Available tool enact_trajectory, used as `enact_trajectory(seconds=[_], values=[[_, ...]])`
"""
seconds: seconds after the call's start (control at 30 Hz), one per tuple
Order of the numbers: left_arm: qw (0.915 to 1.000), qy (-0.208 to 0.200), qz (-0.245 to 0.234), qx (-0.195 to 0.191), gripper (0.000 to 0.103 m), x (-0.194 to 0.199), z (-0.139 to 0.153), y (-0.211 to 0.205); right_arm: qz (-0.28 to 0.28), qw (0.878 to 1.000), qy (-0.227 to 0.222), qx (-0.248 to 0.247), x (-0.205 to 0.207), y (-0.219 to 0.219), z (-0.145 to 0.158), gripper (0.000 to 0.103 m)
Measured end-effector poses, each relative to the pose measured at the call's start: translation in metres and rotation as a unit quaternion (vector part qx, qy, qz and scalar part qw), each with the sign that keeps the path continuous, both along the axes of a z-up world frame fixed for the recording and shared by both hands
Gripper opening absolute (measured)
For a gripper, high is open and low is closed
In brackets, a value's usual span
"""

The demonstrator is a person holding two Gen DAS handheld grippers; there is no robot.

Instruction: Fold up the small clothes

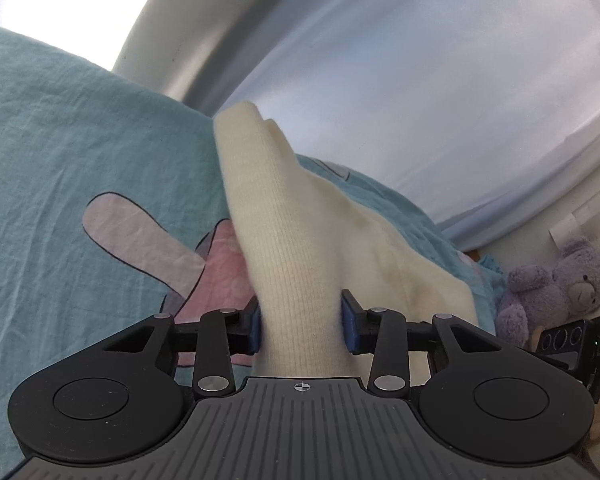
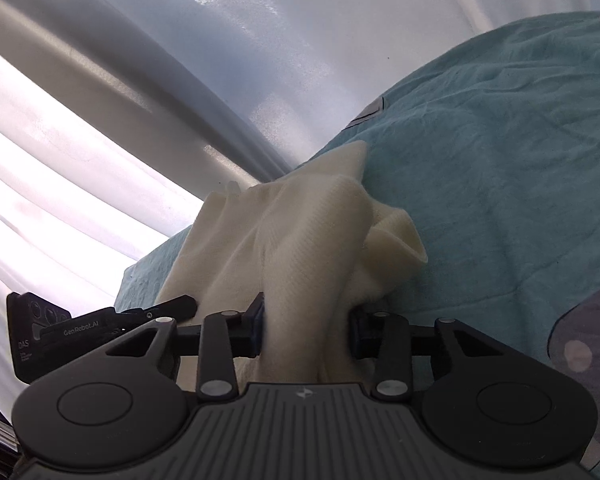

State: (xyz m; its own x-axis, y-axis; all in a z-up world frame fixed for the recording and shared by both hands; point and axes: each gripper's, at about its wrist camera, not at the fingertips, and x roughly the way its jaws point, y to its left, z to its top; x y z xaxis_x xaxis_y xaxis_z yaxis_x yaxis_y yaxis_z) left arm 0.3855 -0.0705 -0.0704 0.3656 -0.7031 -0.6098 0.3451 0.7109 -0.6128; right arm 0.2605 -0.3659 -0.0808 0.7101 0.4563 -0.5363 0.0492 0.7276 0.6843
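Observation:
A small cream knit garment [image 1: 288, 248] lies on a teal bedsheet [image 1: 60, 128]. My left gripper [image 1: 302, 322] is shut on one bunched edge of it, the cloth pinched between the blue pads. In the right wrist view the same cream garment [image 2: 300, 232] rises in folds from my right gripper [image 2: 306, 328], which is shut on another part of it. The other gripper [image 2: 100, 330] shows at the left of the right wrist view, and at the right edge of the left wrist view [image 1: 572, 340]. The cloth hides the fingertips.
The sheet [image 2: 500, 160] has a pink and white cartoon print [image 1: 148, 248]. A purple teddy bear [image 1: 556, 284] sits beside the bed at the right. Pale curtains [image 1: 420, 60] and a bright window [image 2: 60, 200] lie beyond the bed's far edge.

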Motion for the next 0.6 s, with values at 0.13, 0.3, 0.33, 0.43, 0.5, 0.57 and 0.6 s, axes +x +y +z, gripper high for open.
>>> enact_trajectory(seconds=[0.13, 0.3, 0.33, 0.43, 0.5, 0.57, 0.6], values=[[0.9995, -0.031, 0.005, -0.008, 0.040, -0.004, 0.023, 0.004, 0.007, 1.000, -0.013, -0.014, 0.001, 0.010, 0.013, 0.035], [0.9974, -0.063, 0.029, 0.019, 0.042, 0.002, 0.047, 0.013, 0.023, 0.999, -0.038, -0.015, 0.014, 0.029, 0.029, 0.035], [0.9974, -0.056, 0.033, 0.030, 0.044, 0.004, 0.046, 0.014, 0.022, 0.999, -0.038, -0.024, 0.017, 0.032, 0.031, 0.037], [0.9943, -0.039, 0.062, 0.077, 0.045, 0.003, 0.038, 0.020, 0.008, 0.995, -0.019, -0.093, 0.024, 0.042, 0.038, 0.047], [0.9908, -0.051, 0.087, 0.090, 0.046, -0.001, 0.036, 0.027, -0.012, 0.989, -0.016, -0.143, 0.021, 0.046, 0.044, 0.047], [0.9890, -0.057, 0.110, 0.081, 0.055, -0.002, 0.037, 0.030, -0.027, 0.983, -0.033, -0.177, 0.016, 0.051, 0.054, 0.047], [0.9874, -0.060, 0.123, 0.079, 0.060, -0.002, 0.039, 0.030, -0.029, 0.981, -0.044, -0.189, 0.015, 0.056, 0.059, 0.047]])
